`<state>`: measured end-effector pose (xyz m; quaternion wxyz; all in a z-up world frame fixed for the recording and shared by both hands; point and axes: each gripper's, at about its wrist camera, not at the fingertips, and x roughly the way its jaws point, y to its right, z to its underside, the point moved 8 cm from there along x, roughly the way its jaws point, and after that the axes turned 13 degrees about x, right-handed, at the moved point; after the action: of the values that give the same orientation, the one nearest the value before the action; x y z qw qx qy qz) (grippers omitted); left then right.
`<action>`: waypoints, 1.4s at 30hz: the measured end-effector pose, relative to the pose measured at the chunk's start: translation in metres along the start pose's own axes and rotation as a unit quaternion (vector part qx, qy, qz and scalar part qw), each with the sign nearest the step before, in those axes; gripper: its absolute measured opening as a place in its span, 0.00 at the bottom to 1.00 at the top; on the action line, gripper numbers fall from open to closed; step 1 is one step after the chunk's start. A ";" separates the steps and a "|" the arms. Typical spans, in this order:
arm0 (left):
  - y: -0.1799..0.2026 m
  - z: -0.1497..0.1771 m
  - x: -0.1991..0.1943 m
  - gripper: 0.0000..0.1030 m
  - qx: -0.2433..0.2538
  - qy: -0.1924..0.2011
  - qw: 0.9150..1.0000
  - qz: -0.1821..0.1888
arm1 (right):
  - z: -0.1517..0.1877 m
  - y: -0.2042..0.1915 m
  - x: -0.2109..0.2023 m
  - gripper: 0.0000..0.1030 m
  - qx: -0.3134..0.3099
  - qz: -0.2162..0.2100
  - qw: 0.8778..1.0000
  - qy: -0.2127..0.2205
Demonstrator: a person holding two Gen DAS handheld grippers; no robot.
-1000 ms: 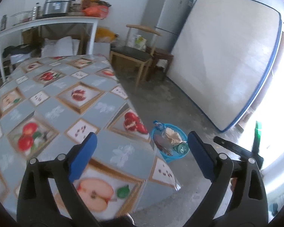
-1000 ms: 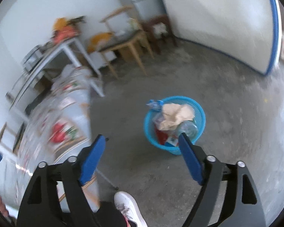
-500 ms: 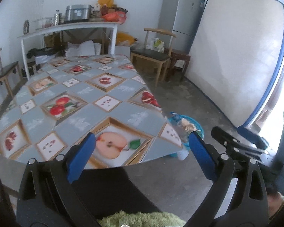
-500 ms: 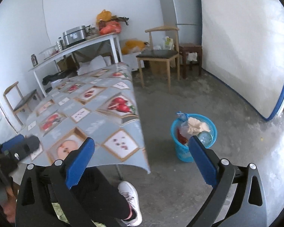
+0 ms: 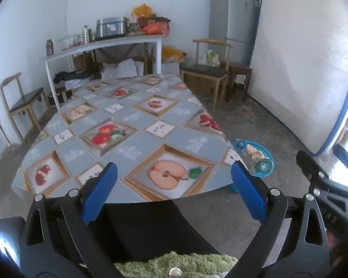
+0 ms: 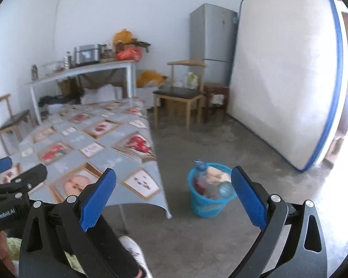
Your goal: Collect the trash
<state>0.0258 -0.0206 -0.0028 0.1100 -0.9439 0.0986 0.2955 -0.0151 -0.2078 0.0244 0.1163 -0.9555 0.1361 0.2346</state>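
Over the last second we have swung both tools up and back from the floor: the right gripper (image 6: 172, 194), which looked almost straight down into the blue trash basket (image 6: 210, 205), now looks level across the room, and the left gripper (image 5: 172, 191) has drawn back toward our lap. We read this as a pull-back after a drop-off, with no litter showing on the fruit-print tablecloth (image 5: 127, 125).

Both tools are spread wide and carry nothing.

Ahead of the right gripper, the basket stands on the concrete floor (image 6: 243, 143), low between its fingertips and nearer the right one, heaped with crumpled paper and bottles. From the left gripper it sits ahead and to the right, just past the right fingertip (image 5: 248, 192), beside the table's corner.
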 end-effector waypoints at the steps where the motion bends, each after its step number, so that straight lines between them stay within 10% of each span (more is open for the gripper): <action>1: 0.003 0.003 0.003 0.92 0.003 -0.007 1.000 0.010 | 0.005 0.003 -0.001 0.94 0.005 0.012 1.000 -0.008; 11: 0.023 0.022 0.022 0.92 0.040 -0.062 0.997 0.035 | 0.048 0.044 -0.001 0.94 0.089 0.095 0.990 -0.062; 42: 0.015 0.029 0.028 0.92 0.045 -0.098 0.994 0.005 | 0.063 0.044 0.005 0.94 0.086 0.097 0.988 -0.089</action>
<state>0.0288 -0.0304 -0.0449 0.1602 -0.9039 0.1058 0.3823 -0.0509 -0.2315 -0.0397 0.1860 -0.8996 0.2372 0.3160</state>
